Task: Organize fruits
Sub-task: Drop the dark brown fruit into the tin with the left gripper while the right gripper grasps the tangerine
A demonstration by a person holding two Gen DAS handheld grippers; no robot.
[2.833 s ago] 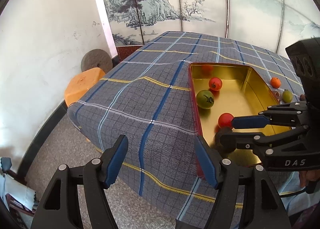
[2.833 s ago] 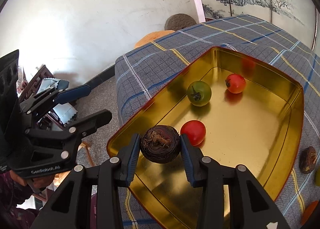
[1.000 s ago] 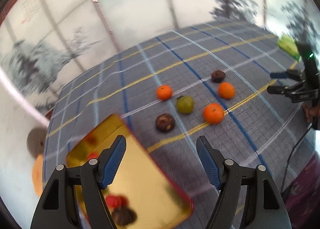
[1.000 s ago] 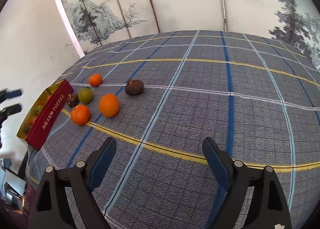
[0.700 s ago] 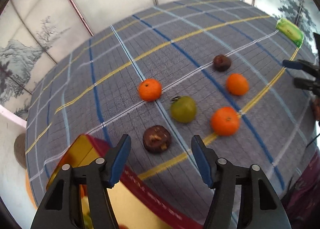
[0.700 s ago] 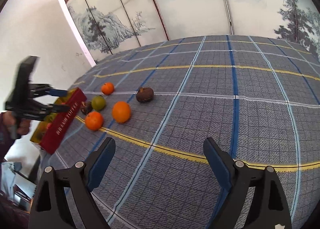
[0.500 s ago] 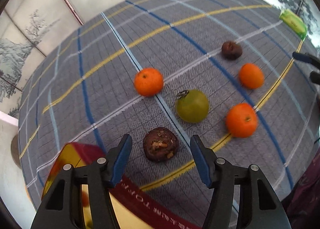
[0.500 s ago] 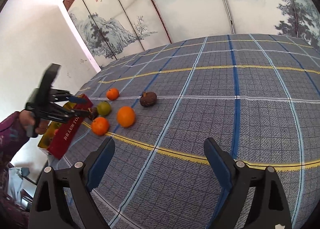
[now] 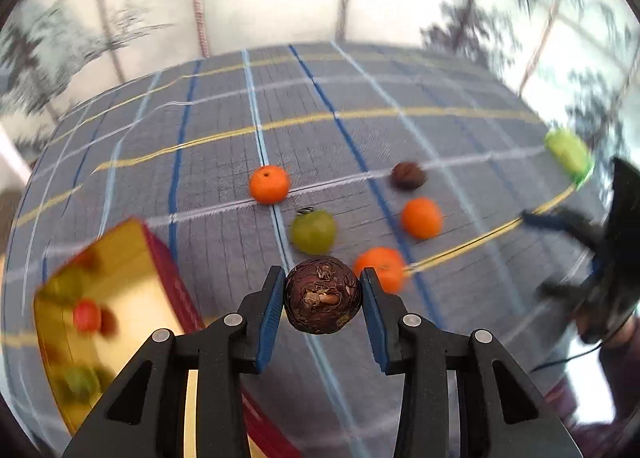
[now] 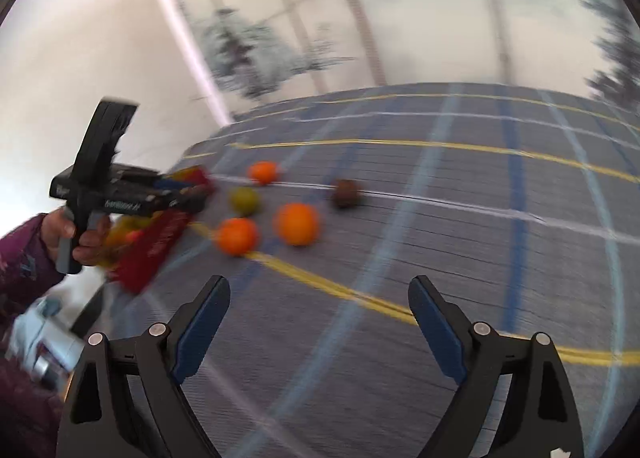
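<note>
Jaws of left gripper pinch dark wrinkled fruit; right gripper jaws spread, holding nothing, over plaid cloth.

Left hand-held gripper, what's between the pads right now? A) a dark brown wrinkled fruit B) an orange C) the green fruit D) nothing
A: the left hand-held gripper has its blue pads closed against both sides of the dark brown wrinkled fruit, while the green fruit and the three oranges lie on the tablecloth beyond it.
</note>
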